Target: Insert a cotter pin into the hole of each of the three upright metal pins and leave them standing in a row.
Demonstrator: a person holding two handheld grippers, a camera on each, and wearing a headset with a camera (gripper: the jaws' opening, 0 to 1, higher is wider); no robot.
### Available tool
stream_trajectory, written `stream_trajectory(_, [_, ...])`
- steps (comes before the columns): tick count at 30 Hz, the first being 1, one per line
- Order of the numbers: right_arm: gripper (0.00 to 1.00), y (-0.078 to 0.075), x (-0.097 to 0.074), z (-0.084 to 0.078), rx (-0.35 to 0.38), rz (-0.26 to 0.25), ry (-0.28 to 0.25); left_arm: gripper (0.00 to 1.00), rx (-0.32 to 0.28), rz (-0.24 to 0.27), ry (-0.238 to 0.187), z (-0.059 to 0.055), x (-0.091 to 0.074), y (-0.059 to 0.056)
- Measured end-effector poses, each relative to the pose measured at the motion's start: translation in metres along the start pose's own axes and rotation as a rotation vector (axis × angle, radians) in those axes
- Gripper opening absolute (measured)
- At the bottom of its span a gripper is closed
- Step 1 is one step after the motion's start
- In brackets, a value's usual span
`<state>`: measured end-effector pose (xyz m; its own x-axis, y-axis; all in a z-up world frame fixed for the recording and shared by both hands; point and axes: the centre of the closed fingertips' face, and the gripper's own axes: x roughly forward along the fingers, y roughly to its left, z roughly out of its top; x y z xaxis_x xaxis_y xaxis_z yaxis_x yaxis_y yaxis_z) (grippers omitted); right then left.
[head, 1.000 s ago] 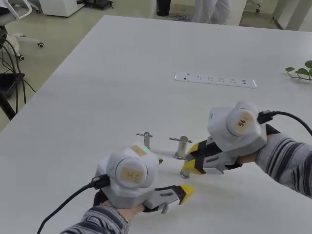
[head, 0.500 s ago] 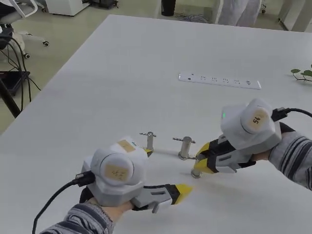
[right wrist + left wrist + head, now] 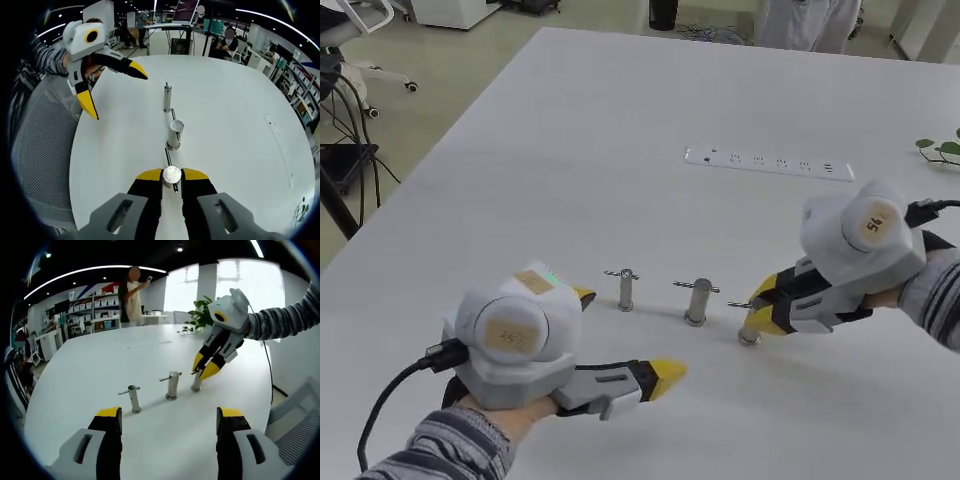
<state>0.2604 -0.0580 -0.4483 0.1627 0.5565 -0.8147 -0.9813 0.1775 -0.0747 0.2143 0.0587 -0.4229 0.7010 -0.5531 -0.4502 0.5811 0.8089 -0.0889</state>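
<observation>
Right gripper [image 3: 172, 179] clamped around third pin [image 3: 172, 174], row's near end.

Bright, even overhead light; head view sharp. White table [image 3: 620, 150] shows only faint, soft shadows. Left gripper view: window [image 3: 245, 287] blown out, ceiling strip light [image 3: 90, 272] glaring, heavy fisheye bend at edges. Right gripper view: glint on the metal pin [image 3: 172, 175] top, background warped and small.

white workbench [image 3: 620, 120] | power strip [image 3: 770, 163] | shelving [image 3: 100, 310] | bright window [image 3: 240, 285]
</observation>
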Motion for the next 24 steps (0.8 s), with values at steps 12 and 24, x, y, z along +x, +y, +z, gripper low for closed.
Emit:
stream_trajectory(12, [0.09, -0.015, 0.001, -0.006, 0.009, -0.009, 0.02, 0.76, -0.005, 0.009, -0.01, 0.005, -0.005, 0.009])
stream_trajectory(24, [0.09, -0.02, 0.001, -0.008, 0.017, 0.01, 0.019, 0.76, -0.013, -0.001, -0.003, 0.006, -0.005, 0.01])
